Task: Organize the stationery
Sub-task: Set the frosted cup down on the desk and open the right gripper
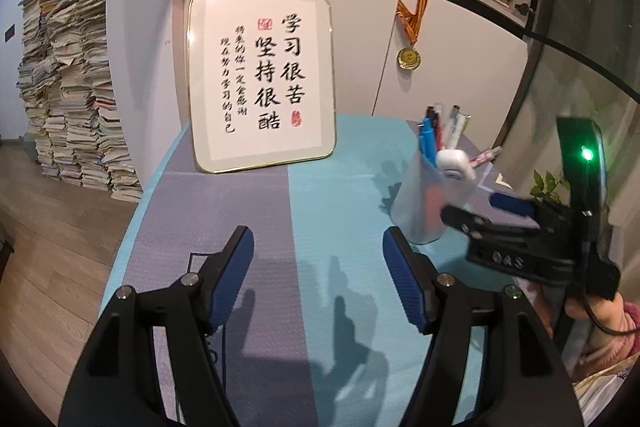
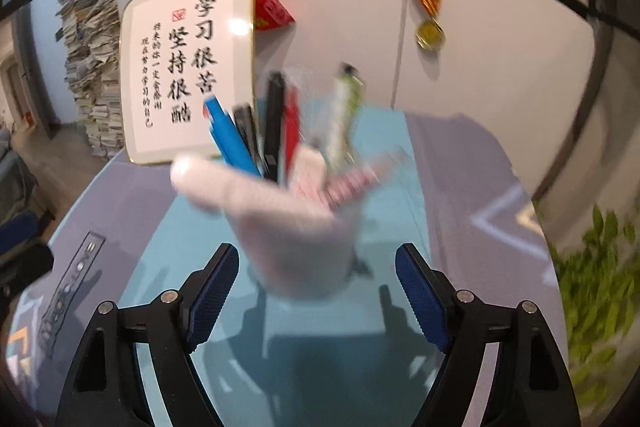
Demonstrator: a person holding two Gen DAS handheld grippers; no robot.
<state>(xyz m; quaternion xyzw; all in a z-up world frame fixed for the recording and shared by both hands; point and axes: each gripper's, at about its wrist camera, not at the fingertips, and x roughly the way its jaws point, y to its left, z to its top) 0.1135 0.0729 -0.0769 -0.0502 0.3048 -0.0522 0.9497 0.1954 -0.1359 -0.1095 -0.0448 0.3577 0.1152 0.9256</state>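
One translucent frosted pen cup [image 2: 296,239] stands on the tabletop [image 1: 340,227], straight ahead of the right tool [image 2: 316,287] and just beyond its fingertips, with nothing between the spread jaws. In the blurred right view the cup holds one blue pen [image 2: 230,137], one black pen [image 2: 274,123], a red one [image 2: 293,127], a pale green-patterned one [image 2: 342,115] and a white rounded item [image 2: 224,189] leaning over its rim; an exact count cannot be told. The left tool [image 1: 318,279] is also released, its ribbed blue pads [image 1: 400,279] wide apart over bare cloth, the cup ahead and to its right. The tabletop cover is woven fabric in teal and grey-lilac bands. One gold-rimmed calligraphy plaque [image 1: 262,79] leans against the wall far ahead; one medal [image 1: 409,57] hangs there, and paper stacks [image 1: 68,87] rise from the wooden floor to the left.
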